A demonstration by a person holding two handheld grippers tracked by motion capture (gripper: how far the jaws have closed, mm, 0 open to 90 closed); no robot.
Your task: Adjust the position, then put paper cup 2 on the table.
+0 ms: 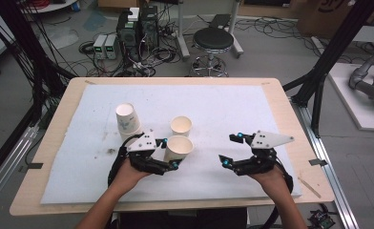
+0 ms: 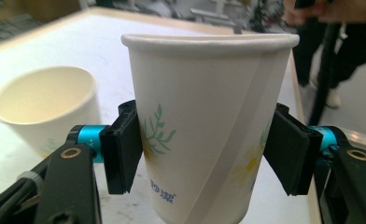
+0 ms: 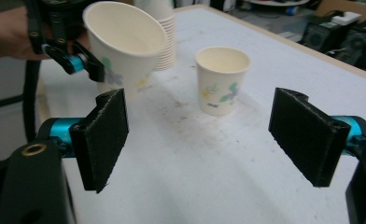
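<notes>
A white paper cup [image 1: 179,147] with a green leaf print sits between the pads of my left gripper [image 1: 170,152], near the middle of the mat. In the left gripper view the black pads [image 2: 123,151] press on both sides of this cup [image 2: 204,116]. From the right gripper view the held cup [image 3: 125,42] hangs tilted above the mat in the left gripper [image 3: 73,60]. A second cup [image 1: 181,125] stands upright just behind it. A stack of cups [image 1: 128,119] stands to the left. My right gripper [image 1: 231,149] is open and empty at the right, its jaws [image 3: 204,140] wide apart.
A white foam mat [image 1: 233,100] covers the wooden table [image 1: 290,119]. On the floor beyond the far edge are a black stool [image 1: 213,40], computer boxes [image 1: 137,28] and cables. Black frame posts [image 1: 328,52] rise at the right.
</notes>
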